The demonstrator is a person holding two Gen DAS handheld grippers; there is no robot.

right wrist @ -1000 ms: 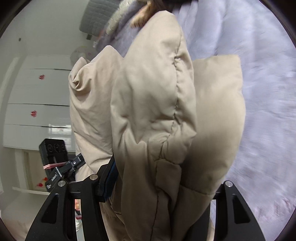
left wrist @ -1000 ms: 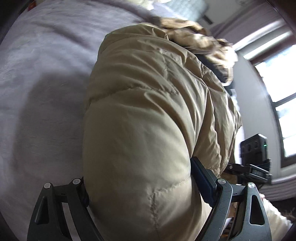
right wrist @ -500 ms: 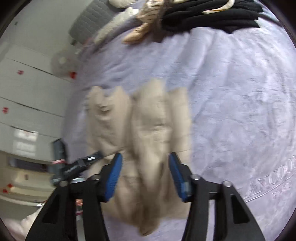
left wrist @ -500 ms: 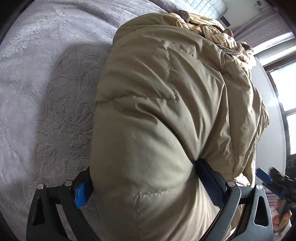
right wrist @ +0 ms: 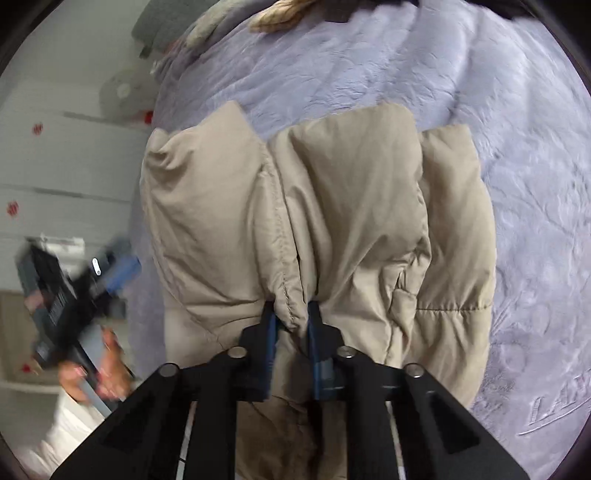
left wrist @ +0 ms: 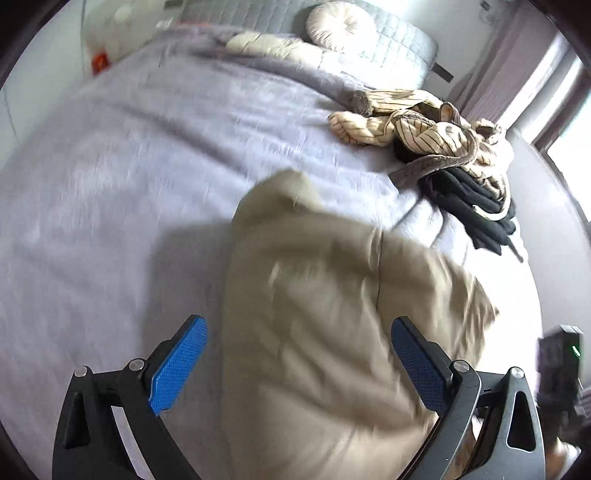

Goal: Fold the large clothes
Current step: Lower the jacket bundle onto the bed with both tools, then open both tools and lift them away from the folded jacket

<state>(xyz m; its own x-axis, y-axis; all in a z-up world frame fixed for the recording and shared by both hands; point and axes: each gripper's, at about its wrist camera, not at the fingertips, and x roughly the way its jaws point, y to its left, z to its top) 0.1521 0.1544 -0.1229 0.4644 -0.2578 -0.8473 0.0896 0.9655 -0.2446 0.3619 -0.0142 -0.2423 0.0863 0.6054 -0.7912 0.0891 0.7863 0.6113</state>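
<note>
Beige puffer jacket (right wrist: 332, 229) lies bunched on the grey bed (right wrist: 517, 129). My R gripper (right wrist: 290, 314) has just closed, pinching a seam ridge. L gripper (left wrist: 295, 354) spread wide, jacket between pads, not gripped. Fabric's soft, puffy, light, prob slippery, so I grab seams/hem, not padding

Round cushion (left wrist: 341, 24) against grey quilted headboard (left wrist: 402, 42).

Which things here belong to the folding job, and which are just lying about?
In the job: beige puffer jacket; right gripper, pinching its seam; left gripper, open.

Lying about: striped garment; black clothes; round cushion.
</note>
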